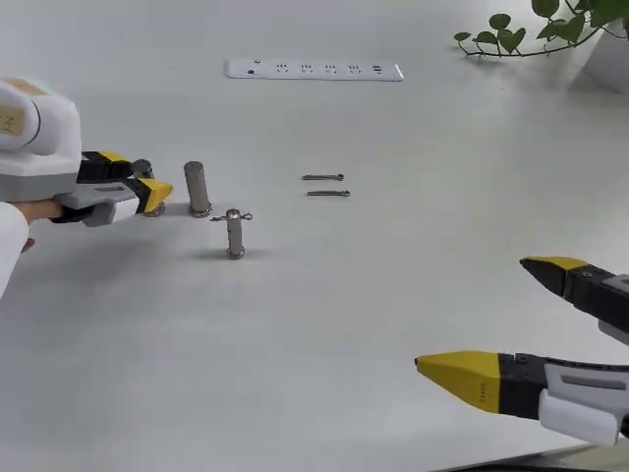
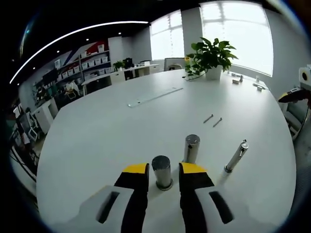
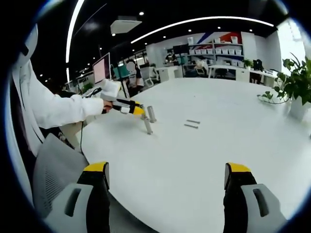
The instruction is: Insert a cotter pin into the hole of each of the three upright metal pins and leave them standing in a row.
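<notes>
Three upright metal pins stand at the left of the white table [image 1: 324, 315]. My left gripper [image 1: 142, 177] [image 2: 163, 169] is open, its yellow jaws on either side of the leftmost pin [image 2: 162, 171] with small gaps. The middle pin [image 1: 198, 189] [image 2: 192, 148] stands bare. The nearest pin [image 1: 234, 233] [image 2: 236, 156] has a cotter pin through its top. Two loose cotter pins [image 1: 323, 178] [image 1: 328, 194] lie side by side further right. My right gripper [image 1: 482, 315] [image 3: 167, 174] is wide open at the near right, holding nothing.
A white power strip [image 1: 314, 70] lies at the back of the table. A potted plant [image 1: 550, 25] stands at the far right corner. In the right gripper view a person's white sleeve [image 3: 63, 109] reaches in behind the left gripper [image 3: 129, 108].
</notes>
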`<state>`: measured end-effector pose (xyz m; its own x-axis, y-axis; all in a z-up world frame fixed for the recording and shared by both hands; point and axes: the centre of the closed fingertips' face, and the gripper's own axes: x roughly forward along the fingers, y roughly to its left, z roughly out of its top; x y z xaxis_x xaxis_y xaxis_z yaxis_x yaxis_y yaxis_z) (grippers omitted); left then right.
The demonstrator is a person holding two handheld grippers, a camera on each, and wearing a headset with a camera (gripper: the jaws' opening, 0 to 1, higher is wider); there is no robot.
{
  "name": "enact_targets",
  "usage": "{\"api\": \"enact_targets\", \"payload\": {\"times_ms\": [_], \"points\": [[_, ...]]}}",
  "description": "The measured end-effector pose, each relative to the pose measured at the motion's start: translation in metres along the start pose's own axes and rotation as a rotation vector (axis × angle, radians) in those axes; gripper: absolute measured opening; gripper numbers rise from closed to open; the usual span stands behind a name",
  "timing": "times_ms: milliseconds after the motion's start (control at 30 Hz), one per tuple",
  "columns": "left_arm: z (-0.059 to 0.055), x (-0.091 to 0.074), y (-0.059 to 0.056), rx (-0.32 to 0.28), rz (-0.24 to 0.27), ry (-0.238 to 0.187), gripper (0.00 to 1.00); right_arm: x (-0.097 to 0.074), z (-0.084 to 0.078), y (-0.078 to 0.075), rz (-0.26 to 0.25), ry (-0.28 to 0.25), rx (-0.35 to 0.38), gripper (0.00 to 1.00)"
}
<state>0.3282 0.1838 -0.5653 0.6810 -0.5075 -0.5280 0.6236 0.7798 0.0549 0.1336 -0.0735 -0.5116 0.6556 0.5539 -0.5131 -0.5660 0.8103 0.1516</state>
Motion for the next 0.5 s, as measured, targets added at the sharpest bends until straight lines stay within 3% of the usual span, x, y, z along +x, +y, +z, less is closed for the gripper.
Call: {"api": "enact_targets", "payload": {"times_ms": [133,500], "points": [[-0.0044,-0.0004,0.0004,-0.01,0.0,0.016,0.1,-0.0018,-0.0026,-0.0037,-0.015,0.006,0.003,0.95],[-0.0046,-0.0023,-0.0007,-0.043,0.001,0.013,0.09,-0.002,-0.0068,-0.0002,0.003,0.021,-0.003,0.95]]}}
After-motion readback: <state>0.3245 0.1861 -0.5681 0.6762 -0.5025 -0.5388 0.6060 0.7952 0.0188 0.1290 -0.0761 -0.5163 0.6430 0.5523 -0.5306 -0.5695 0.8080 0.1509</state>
